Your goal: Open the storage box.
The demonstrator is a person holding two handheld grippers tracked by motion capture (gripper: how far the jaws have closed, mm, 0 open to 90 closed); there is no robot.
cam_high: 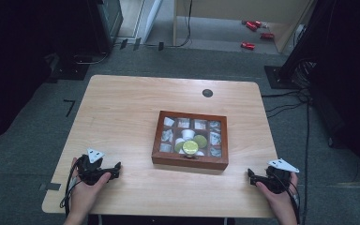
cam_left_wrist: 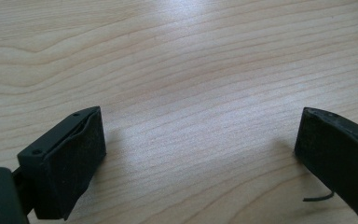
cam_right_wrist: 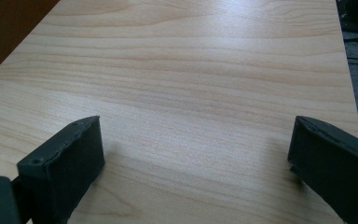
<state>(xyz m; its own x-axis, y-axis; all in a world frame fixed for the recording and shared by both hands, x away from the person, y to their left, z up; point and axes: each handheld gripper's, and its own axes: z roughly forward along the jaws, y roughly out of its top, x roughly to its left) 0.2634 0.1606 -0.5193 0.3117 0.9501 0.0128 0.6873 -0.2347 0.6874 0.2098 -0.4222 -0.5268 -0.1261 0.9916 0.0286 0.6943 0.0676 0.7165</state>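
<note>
Left gripper (cam_high: 118, 167), right gripper (cam_high: 250, 174) flanking wooden box (cam_high: 190, 161)

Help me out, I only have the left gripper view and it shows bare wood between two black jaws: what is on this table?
Observer: A brown wooden compartment box sits mid-table, right of your left hand-held gripper.
Operator: What does it hold?
Observer: Small white cups and round green-lidded capsules in the middle compartments, pale packets in the outer ones.
Operator: Where is the other one?
Observer: The right hand-held gripper rests near the table's front right corner, jaws open, nothing between them.
Operator: Anything else on the tabletop?
Observer: A small dark round disc near the far edge.
</note>
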